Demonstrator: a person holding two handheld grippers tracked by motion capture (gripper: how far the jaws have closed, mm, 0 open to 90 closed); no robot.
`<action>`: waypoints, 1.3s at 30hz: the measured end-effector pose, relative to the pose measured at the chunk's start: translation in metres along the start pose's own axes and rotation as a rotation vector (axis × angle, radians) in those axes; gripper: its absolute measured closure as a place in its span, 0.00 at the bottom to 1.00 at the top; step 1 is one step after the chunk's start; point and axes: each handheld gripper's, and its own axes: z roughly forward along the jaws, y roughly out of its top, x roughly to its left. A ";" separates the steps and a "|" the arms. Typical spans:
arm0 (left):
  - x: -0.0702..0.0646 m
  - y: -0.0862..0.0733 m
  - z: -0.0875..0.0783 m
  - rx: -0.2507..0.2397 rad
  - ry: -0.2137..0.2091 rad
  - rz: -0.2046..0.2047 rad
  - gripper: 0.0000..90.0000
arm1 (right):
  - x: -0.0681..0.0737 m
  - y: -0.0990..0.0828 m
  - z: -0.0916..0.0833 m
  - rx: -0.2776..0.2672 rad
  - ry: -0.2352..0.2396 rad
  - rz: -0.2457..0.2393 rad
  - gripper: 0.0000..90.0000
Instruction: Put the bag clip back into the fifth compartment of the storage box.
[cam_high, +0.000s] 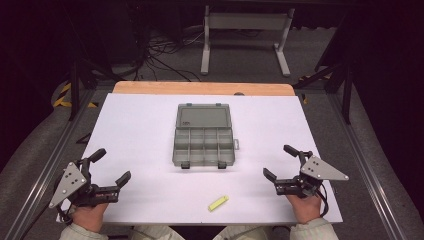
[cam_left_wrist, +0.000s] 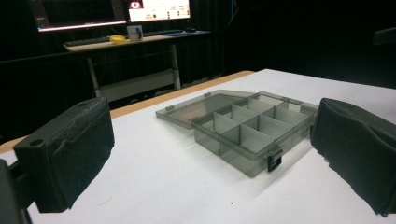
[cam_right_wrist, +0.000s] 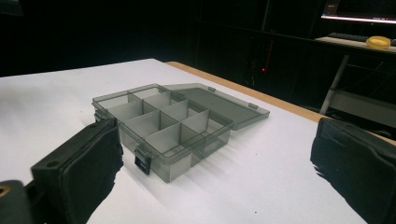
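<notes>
A: Smoky grey plastic, see-through: that's the compartment box (cam_high: 204, 141) at the centre of the high view, on the white table (cam_high: 150, 125). Its lid (cam_high: 203, 116) is thrown back flat toward the top of the frame.

B: And the trays inside?

A: Two rows of small compartments, nothing visible in them. Two dark latches hang on the lower edge.

B: Where are the grippers?

A: The left gripper (cam_high: 111, 166) sits at the lower left of that view, the right gripper (cam_high: 280, 161) at the lower right, each well apart from the box. Both have their jaws spread wide with nothing between the pads.

B: Do the gripper views agree?

A: Yes. In the left gripper view the box (cam_left_wrist: 254, 133) lies between the two black jaws, farther off on the table. In the right gripper view it (cam_right_wrist: 161, 128) sits centre-left, its near corner behind the left jaw.

B: Anything else on the table?

A: A small yellow-green strip (cam_high: 218, 203), low and centre in the high view, near the bottom edge, apart from both grippers.
</notes>
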 end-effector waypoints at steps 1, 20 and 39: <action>0.000 0.000 0.000 0.002 -0.004 -0.003 0.00 | 0.000 0.000 0.000 0.000 0.000 0.002 0.02; -0.010 0.020 0.016 0.005 -0.058 -0.038 0.00 | 0.000 -0.001 0.002 0.011 0.002 0.003 0.02; -0.051 0.042 0.069 0.039 -0.199 0.031 0.00 | 0.000 -0.001 0.003 0.014 0.001 0.006 0.02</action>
